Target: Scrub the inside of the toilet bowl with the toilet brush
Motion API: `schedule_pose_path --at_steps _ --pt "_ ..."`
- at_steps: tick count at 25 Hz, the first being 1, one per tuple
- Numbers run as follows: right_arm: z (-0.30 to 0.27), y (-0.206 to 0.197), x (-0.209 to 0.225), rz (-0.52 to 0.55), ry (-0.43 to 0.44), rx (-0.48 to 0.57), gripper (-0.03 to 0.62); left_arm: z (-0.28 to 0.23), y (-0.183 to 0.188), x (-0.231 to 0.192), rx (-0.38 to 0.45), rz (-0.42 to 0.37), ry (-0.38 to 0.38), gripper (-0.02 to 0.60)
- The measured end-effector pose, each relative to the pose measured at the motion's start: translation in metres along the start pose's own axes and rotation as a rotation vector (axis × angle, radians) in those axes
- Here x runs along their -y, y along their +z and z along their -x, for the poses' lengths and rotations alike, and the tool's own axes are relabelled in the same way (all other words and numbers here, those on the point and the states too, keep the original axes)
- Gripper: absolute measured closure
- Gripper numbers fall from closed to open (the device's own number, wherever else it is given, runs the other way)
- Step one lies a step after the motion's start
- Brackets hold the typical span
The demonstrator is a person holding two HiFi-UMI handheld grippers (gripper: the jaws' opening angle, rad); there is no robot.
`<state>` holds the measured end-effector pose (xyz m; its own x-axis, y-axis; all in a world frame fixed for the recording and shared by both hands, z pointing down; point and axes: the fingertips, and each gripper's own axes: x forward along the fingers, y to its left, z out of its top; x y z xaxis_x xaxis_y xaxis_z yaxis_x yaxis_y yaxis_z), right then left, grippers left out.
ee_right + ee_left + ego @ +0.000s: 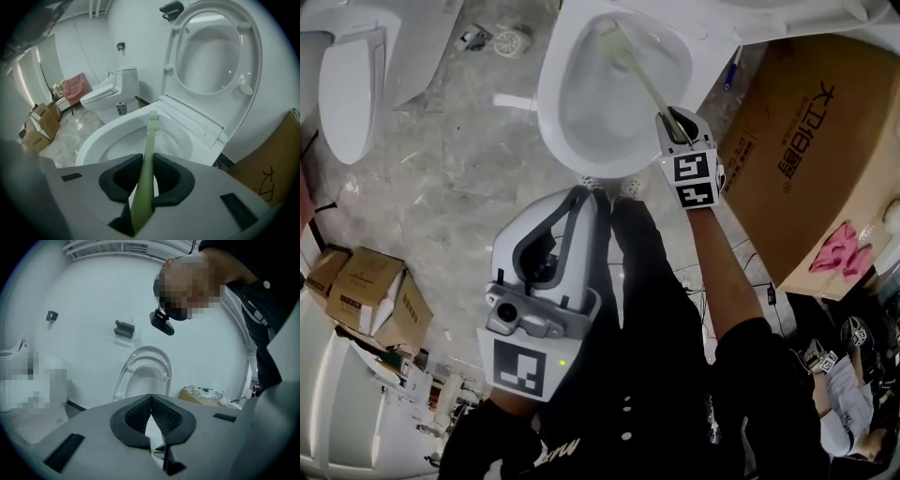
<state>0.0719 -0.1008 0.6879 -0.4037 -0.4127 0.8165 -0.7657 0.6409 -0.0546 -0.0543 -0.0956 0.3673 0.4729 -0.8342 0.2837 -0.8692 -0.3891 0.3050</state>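
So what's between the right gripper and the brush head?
Only the brush's green handle: clamped in the right gripper, it runs over the open toilet bowl to the brush head near the back wall. The right gripper view shows it.

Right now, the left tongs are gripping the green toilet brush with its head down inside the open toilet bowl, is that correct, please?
Not quite: the right tongs grip the green toilet brush, its head down inside the open toilet bowl. The right gripper view shows the handle clamped between them; the left tongs are shut on nothing.
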Motion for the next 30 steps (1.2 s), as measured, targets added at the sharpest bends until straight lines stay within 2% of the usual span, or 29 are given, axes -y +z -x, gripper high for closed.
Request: schedule_pose_path --at_steps 8,15,22,24,30 --pt "-0.043 -0.021 0.001 0.026 0.020 -0.105 0.507 -0.003 -0.016 -0.010 -0.016 0.022 0.020 0.556" --pt "-0.078 -0.020 0.005 0.094 0.028 -0.176 0.507 -0.002 -0.032 -0.012 -0.035 0.045 0.025 0.555" --pt "-0.083 -0.018 0.010 0.149 0.015 -0.192 0.507 0.002 -0.036 -0.018 -0.039 0.048 0.038 0.556" --pt "-0.081 -0.015 0.015 0.216 -0.008 -0.201 0.507 0.003 -0.036 -0.017 -0.039 0.049 0.038 0.556" --pt "-0.074 -0.004 0.042 0.508 -0.077 -0.244 0.507 0.007 -0.035 -0.011 -0.041 0.049 0.031 0.555"
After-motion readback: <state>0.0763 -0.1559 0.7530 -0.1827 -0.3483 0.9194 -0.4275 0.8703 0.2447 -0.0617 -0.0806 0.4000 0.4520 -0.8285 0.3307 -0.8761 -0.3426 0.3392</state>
